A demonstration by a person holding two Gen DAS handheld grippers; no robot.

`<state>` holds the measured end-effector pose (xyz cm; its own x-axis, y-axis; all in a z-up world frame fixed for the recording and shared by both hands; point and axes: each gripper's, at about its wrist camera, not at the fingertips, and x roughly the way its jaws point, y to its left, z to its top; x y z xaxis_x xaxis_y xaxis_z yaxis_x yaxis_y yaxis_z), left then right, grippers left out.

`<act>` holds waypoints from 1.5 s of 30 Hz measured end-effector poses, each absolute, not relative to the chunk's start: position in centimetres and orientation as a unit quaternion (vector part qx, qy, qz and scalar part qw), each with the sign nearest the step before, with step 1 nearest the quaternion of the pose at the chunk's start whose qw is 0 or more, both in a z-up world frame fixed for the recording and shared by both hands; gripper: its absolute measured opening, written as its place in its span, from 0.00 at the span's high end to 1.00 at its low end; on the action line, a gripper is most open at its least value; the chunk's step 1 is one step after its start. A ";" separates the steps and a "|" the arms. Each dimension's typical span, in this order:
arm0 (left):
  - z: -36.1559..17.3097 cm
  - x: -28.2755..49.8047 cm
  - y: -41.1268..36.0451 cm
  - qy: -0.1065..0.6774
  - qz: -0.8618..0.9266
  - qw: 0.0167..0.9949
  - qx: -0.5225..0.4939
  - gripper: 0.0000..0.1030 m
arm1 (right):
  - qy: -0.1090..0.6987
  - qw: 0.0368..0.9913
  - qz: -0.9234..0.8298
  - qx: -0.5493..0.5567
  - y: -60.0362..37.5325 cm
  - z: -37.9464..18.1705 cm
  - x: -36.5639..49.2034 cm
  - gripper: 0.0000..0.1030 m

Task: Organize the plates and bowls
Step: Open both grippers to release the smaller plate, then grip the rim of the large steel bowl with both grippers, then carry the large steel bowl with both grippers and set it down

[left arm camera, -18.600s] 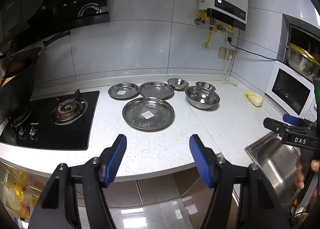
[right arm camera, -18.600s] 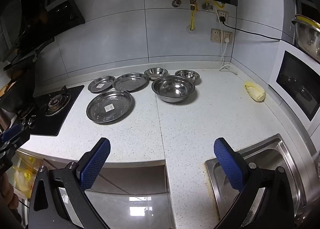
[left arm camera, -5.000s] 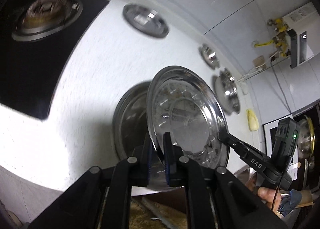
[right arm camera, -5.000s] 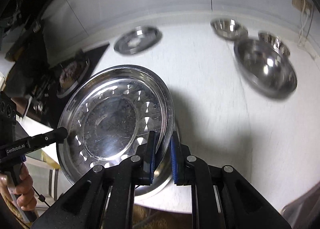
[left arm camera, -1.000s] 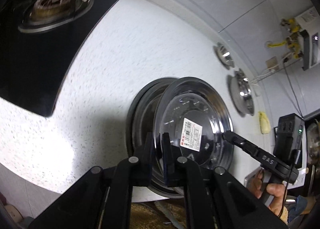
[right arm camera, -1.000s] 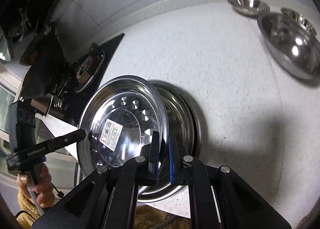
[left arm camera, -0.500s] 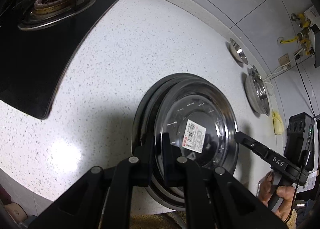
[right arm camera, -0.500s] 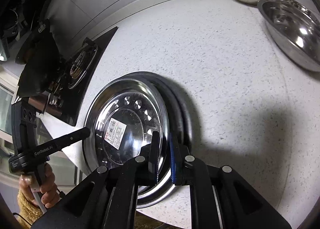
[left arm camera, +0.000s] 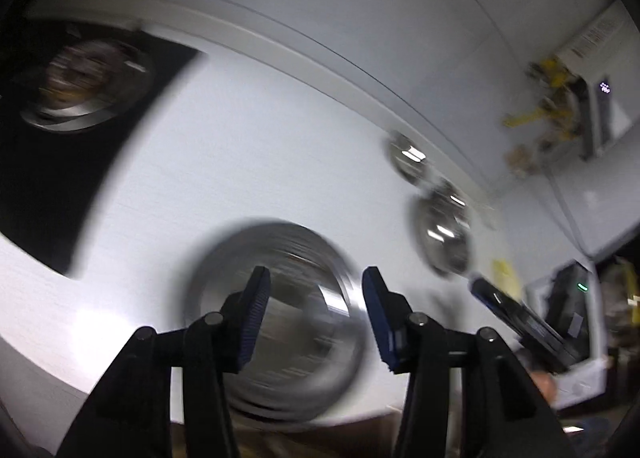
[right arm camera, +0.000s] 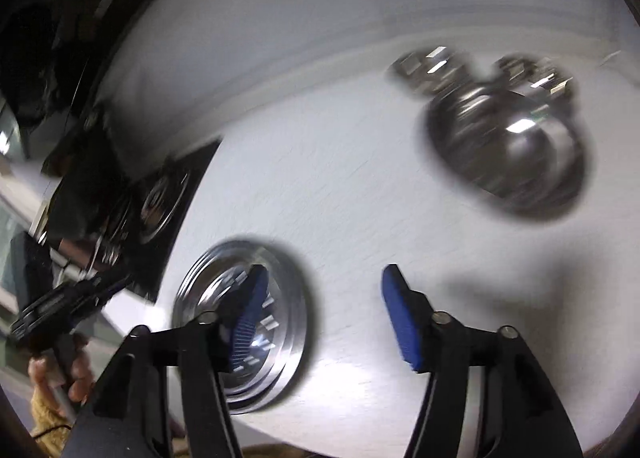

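Both grippers have let go of the labelled plate they were pinching half a second ago, and it now lies flat on top of the stack of plates (left arm camera: 280, 258) at the near edge of the white countertop (left arm camera: 260, 161). Motion blur smears both views.

From the left wrist camera, the left gripper (left arm camera: 316, 316) hangs above the stack with its blue-padded jaws opening; nothing is clamped between them, and the plates show through the gap, below the pads. The stack lies level, rims up, round, so it has no long axis. The right gripper (left arm camera: 516, 310) reaches in from the right edge of this view, well off the plates.

From the right wrist camera, the right gripper (right arm camera: 324, 316) is also opening, its jaws set wider apart with only bare counter between them. The stack (right arm camera: 288, 282) sits behind its left pad, to the left of the gap. The left gripper (right arm camera: 68, 298) appears at the far left, held by a hand (right arm camera: 60, 378).

A large steel bowl (right arm camera: 516, 153) stands upright, well apart from the plates, toward the wall. Two small bowls (right arm camera: 428, 69) sit just behind it; whether they touch it cannot be told through the blur. A black gas hob (left arm camera: 60, 137) lies to the left of the plates.
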<state>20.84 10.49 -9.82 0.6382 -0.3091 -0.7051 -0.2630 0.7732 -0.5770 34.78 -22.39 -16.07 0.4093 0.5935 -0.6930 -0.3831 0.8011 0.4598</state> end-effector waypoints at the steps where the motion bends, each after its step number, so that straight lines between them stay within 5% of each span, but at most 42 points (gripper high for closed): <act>1: -9.5 21.8 8.9 0.432 -0.032 0.834 -0.342 0.55 | 0.448 0.841 0.280 0.115 -24.1 -15.4 35.4 0.35; 10: -10.7 37.0 -5.4 0.489 -0.054 0.815 -0.307 0.55 | 0.481 0.850 0.177 0.119 -35.7 -17.6 46.0 0.28; 21: -16.7 48.2 -7.9 0.532 0.030 0.797 -0.284 0.55 | 0.532 0.814 0.187 0.143 -36.1 -23.0 52.8 0.29; 25: -18.8 49.2 -8.2 0.551 0.018 0.777 -0.303 0.59 | 0.541 0.806 0.190 0.149 -35.4 -24.3 53.8 0.52; 28: -19.9 49.8 -8.8 0.559 -0.011 0.767 -0.313 0.85 | 0.555 0.797 0.193 0.138 -34.5 -25.3 54.1 0.88; 29: -20.1 49.9 -9.0 0.561 -0.020 0.765 -0.316 0.92 | 0.555 0.797 0.198 0.136 -34.1 -25.5 54.0 0.92; 45: -13.1 36.7 -11.9 0.548 -0.072 0.774 -0.309 0.92 | 0.519 0.822 0.203 0.116 -35.9 -16.8 41.9 0.91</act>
<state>36.72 -11.91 -13.08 0.3898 -0.4502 -0.8034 -0.2263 0.7988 -0.5574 41.87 -35.86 -16.84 0.3785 0.4550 -0.8060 -0.2140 0.8903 0.4021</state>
